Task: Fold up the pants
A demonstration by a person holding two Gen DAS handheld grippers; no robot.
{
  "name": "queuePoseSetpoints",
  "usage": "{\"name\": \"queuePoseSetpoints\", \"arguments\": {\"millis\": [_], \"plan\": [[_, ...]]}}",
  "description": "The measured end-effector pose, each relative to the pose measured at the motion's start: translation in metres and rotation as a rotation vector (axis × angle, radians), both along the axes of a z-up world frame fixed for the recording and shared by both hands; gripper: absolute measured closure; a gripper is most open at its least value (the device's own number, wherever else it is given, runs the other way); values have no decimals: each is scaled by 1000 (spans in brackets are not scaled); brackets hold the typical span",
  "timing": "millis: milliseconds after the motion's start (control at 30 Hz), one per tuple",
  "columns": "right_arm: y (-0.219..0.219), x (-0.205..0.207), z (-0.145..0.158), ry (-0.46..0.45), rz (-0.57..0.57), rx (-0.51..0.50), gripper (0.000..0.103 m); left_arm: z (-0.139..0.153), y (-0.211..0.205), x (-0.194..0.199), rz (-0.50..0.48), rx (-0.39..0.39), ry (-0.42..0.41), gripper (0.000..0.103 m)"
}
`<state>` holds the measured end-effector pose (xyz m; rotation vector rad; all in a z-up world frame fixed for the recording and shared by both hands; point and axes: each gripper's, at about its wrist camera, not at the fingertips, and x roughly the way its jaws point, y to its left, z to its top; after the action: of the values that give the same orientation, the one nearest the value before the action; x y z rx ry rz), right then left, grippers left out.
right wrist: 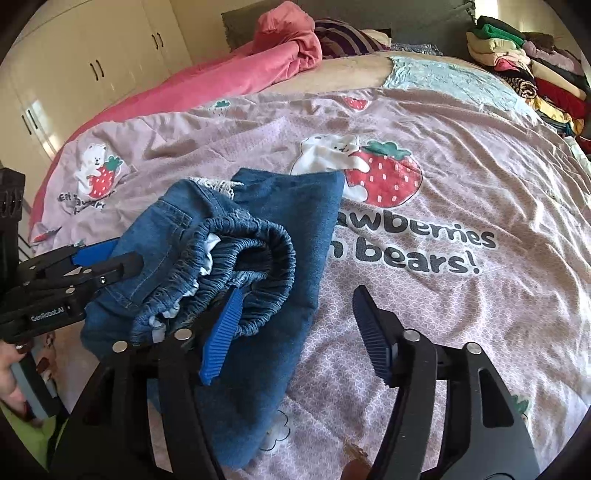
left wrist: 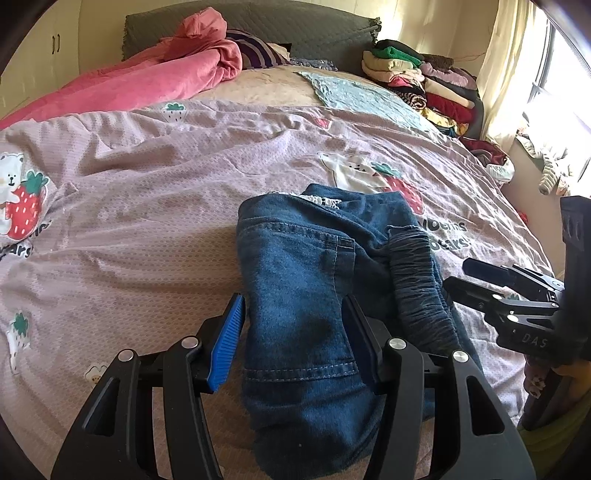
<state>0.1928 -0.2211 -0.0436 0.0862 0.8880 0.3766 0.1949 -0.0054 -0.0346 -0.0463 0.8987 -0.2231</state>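
Observation:
Small blue denim pants (left wrist: 306, 295) lie folded in a bundle on the pink strawberry-print bedspread (left wrist: 147, 206), elastic waistband (left wrist: 417, 280) on the right. My left gripper (left wrist: 291, 332) is open, its jaws standing on either side of the bundle's near part. In the right wrist view the pants (right wrist: 258, 266) lie at centre left with the gathered waistband (right wrist: 258, 254) on top. My right gripper (right wrist: 295, 332) is open and empty, its left finger (right wrist: 221, 332) over the waistband's edge. The left gripper also shows there (right wrist: 107, 266), the right gripper at the right of the left wrist view (left wrist: 469, 277).
A pink blanket (left wrist: 147, 81) lies at the bed's far left. A pile of folded clothes (left wrist: 424, 81) sits at the far right, beside a curtain and window. A grey headboard (left wrist: 258, 26) stands behind. Cream wardrobes (right wrist: 92, 66) stand at left.

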Motion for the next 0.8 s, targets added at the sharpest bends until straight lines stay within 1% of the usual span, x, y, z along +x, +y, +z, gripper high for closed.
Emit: {"name": "queuePoseSetpoints", "arguments": {"millis": [33,67,167,200,233,267,367,500,600,700,800], "plan": [[0,-1,2,-10,-2,-6,37,1,1,-1,4,2,-3,29],[-1,-3,4,-18,-1,-5,32,3,2,-3,9,5,-9,26],[-3,-13,15,-56,-2,10,22,10,5,-10,17,-4,-25,26],[-3,-15,18,-67,-2,9,20,12,6,-12,21,-3,-30,24],[-3,-21,24,-92,-4,8,17,15,7,-15,22,0,-35,18],[-3,-26,29,-112,-6,9,13,17,7,-18,25,4,-40,15],[-4,-39,42,-164,-12,9,9,24,9,-29,23,5,-57,9],[-5,-61,60,-239,-17,6,9,32,12,-45,29,6,-68,5],[-4,-75,69,-272,-11,7,9,37,13,-57,38,15,-77,5],[-1,-89,72,-296,-12,-4,9,43,15,-68,46,18,-93,4],[1,-102,74,-297,-9,-2,9,50,16,-83,60,29,-109,4]]}}
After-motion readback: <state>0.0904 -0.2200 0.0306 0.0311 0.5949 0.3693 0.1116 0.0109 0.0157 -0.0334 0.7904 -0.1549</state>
